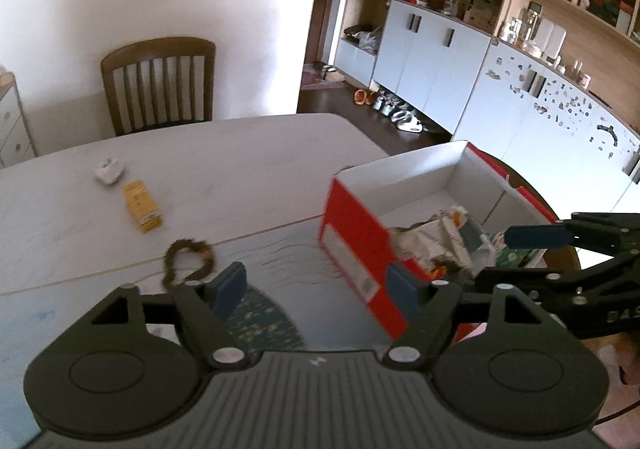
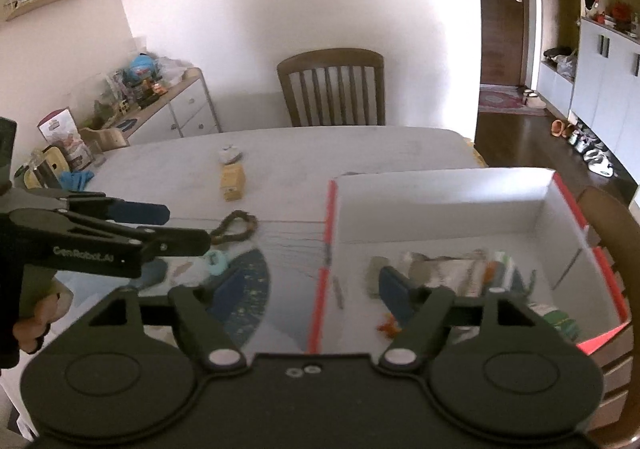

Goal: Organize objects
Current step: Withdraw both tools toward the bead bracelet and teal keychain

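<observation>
Both my hand-held grippers, left (image 1: 318, 287) and right (image 2: 314, 287), are spread, empty. Several things lie in the box (image 2: 440, 205) by my right one. Ahead, beads (image 1: 188, 259), carton (image 1: 142, 209) and a white packet (image 1: 108, 173) remain on the desk (image 1: 240, 153).

Each hand-held gripper (image 1: 318, 287) is matte black with blue finger pads (image 1: 230, 285), silver screws, apparently "GenRobot" lettering.

- You face a white wall (image 2: 280, 9) with a wooden chair (image 2: 331, 87) at the far side of a pale table (image 1: 240, 153).
- To your right, white cabinets (image 1: 432, 61) line dark flooring (image 2: 516, 133).
- A door (image 2: 502, 9) stands beyond.
</observation>
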`<move>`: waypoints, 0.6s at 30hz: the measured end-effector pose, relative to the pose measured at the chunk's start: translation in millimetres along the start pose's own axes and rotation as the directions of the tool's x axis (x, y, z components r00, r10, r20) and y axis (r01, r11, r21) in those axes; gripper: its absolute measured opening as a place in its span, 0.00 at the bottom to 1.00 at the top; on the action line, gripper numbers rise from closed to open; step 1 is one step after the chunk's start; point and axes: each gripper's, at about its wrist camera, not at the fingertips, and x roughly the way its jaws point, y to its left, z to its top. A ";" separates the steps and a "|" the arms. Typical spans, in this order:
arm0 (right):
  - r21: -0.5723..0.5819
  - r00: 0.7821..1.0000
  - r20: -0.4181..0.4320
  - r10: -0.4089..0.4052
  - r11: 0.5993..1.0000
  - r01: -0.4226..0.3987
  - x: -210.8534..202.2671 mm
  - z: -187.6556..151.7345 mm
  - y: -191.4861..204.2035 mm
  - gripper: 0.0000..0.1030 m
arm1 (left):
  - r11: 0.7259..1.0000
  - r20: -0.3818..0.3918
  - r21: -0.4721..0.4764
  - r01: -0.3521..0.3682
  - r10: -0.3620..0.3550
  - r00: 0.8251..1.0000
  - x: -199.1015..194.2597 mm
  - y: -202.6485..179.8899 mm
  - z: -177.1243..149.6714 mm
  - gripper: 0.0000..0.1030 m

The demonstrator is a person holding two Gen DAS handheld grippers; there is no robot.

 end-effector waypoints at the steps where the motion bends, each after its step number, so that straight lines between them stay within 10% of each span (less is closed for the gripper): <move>1: -0.001 1.000 0.000 0.003 1.000 -0.003 2.0 -0.3 6.8 0.75 | 1.000 -0.002 -0.005 0.000 0.000 1.000 -1.0 6.9 -2.1 0.80; 18: -0.010 0.997 -0.077 -0.002 1.000 0.001 60.0 -5.5 72.5 0.85 | 0.998 -0.025 -0.064 0.006 -0.007 1.000 17.4 97.7 -21.0 1.00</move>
